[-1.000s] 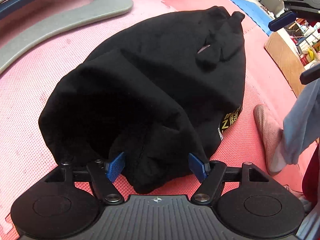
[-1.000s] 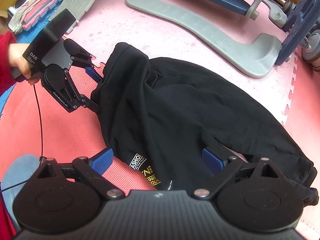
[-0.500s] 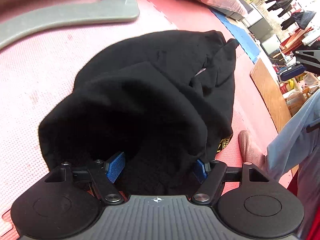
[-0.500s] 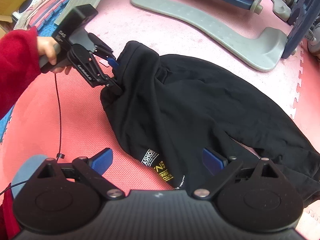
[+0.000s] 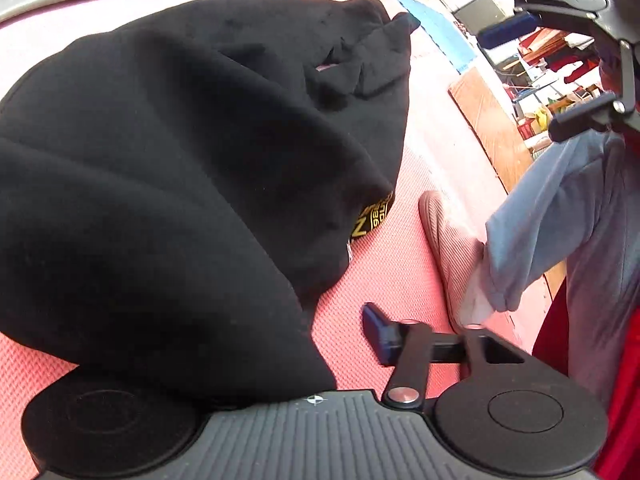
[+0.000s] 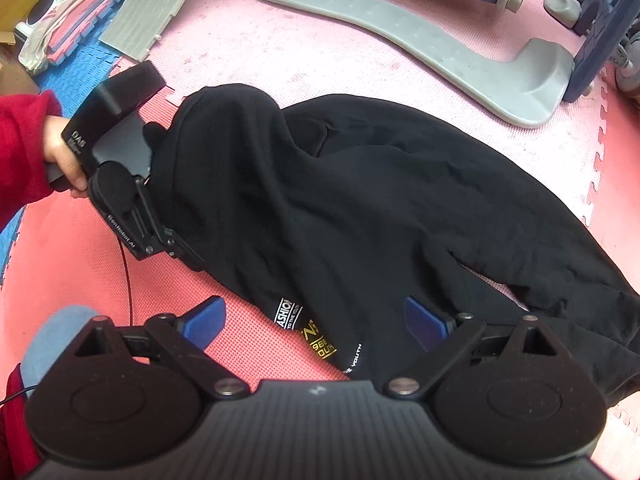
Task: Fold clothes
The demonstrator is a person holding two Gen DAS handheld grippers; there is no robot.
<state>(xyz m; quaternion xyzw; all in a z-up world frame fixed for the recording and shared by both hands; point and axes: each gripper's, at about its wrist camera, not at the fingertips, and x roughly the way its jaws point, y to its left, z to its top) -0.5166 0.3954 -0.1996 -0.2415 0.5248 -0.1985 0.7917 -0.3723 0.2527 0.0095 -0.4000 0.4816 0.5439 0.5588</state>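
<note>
We see the left hand-held gripper (image 6: 176, 240) at the near-left edge of the black sweatshirt (image 6: 360, 200), its jaws closing with black fabric bunched between them. In the left wrist view the cloth drapes over the left finger and hides it; only the blue right pad (image 5: 376, 332) shows, bare over the mat, so we cannot tell whether the pads already pinch the cloth. A hand (image 6: 60, 156) in a red sleeve (image 6: 20, 152) grips its handle. Writing on that gripper body reads "DAS" and, on the arm, "GenRobot.AI", partly blurred.

The right hand-held gripper (image 6: 316, 320) is spread wide, blue pads apart, straddling the sweatshirt's lower edge without pinching it.

The sweatshirt lies crumpled on the pink foam floor mat (image 6: 400, 72). Its printed labels read "FASHION" in white (first letter cut off), "TO THE YOUTH", and yellow block text we cannot fully read.

A grey curved base (image 6: 440, 52) lies beyond the sweatshirt on the mat.
</note>
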